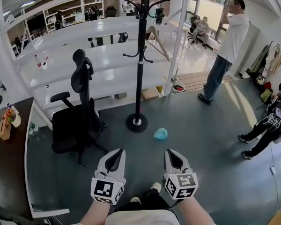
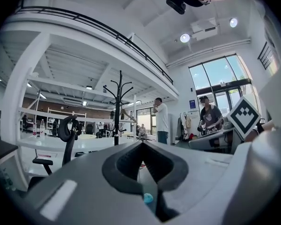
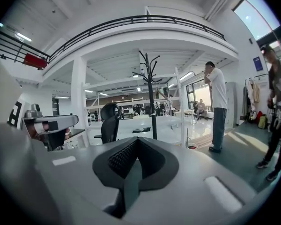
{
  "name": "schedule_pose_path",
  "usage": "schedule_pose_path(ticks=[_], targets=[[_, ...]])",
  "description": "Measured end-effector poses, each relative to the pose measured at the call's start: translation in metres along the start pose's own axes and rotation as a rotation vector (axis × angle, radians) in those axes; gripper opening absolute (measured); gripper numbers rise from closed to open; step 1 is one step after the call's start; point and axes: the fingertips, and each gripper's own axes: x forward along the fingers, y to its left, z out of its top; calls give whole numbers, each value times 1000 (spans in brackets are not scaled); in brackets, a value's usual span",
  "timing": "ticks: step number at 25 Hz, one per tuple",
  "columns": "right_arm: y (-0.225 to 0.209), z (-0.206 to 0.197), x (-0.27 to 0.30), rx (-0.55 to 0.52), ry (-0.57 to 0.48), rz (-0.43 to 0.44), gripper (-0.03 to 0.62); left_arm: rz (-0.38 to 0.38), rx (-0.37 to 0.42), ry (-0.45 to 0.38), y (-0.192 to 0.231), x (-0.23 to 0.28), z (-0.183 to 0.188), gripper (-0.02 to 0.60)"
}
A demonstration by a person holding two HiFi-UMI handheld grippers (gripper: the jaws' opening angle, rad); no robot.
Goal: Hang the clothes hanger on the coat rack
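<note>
Closest in, the left gripper and right gripper are held low and side by side, both sets of jaws clenched on nothing. No clothes hanger is carried. A pale wooden hanger-like shape is glimpsed beside the pole, and whether it hangs there cannot be told. Off the right edge of the dark desk, an office chair is parked. Further out, a blue bundle lies just beside the round base of the coat rack. Trouble is expected there: the bundle could be trodden on, and the slim rack rocked if a hook is knocked. Beyond, a bystander is seen.
</note>
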Motion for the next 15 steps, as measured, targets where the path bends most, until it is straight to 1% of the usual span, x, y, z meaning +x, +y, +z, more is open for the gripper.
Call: schedule_pose_path(ticks=[5,9,15], targets=[[3,1,-25,-22,1,-2,26,7,-1,-6,-15,-22,9,0],[5,-4,-40,-42,11,10,26,22,-5,-27,-27,-35,15,0],[0,2,-70,-70,19,38,26,46,-12,-20,-55,-48,23,0]])
